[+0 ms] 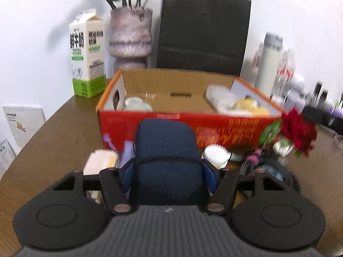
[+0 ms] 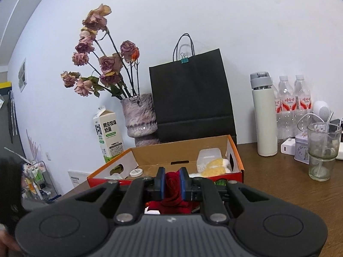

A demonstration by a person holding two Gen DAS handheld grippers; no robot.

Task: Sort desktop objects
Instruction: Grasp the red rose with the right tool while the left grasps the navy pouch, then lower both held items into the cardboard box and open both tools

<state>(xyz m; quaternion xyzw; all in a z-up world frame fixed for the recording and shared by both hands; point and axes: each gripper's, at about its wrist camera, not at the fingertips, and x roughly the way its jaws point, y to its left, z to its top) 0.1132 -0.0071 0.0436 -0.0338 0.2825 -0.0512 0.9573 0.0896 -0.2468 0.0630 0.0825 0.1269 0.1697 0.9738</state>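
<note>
My left gripper (image 1: pixel 168 171) is shut on a dark blue zip pouch (image 1: pixel 166 147) and holds it just in front of the red cardboard box (image 1: pixel 214 132). The open box holds a white round lid (image 1: pixel 137 105) at its left and a clear pack of yellow food (image 1: pixel 242 103) at its right. My right gripper (image 2: pixel 172 184) is shut on a red fabric rose (image 2: pixel 173 187), held near the box's front edge (image 2: pixel 241 172). That rose also shows in the left wrist view (image 1: pixel 298 128), right of the box.
On the brown table (image 1: pixel 53 145) lie a small cream packet (image 1: pixel 100 162), a white pleated object (image 1: pixel 215 154) and dark cables (image 1: pixel 268 167). Behind the box stand a milk carton (image 2: pixel 108 135), a vase of dried roses (image 2: pixel 140 117), a black paper bag (image 2: pixel 190 100), a white flask (image 2: pixel 264 115), water bottles (image 2: pixel 293 100) and a glass (image 2: pixel 322 150).
</note>
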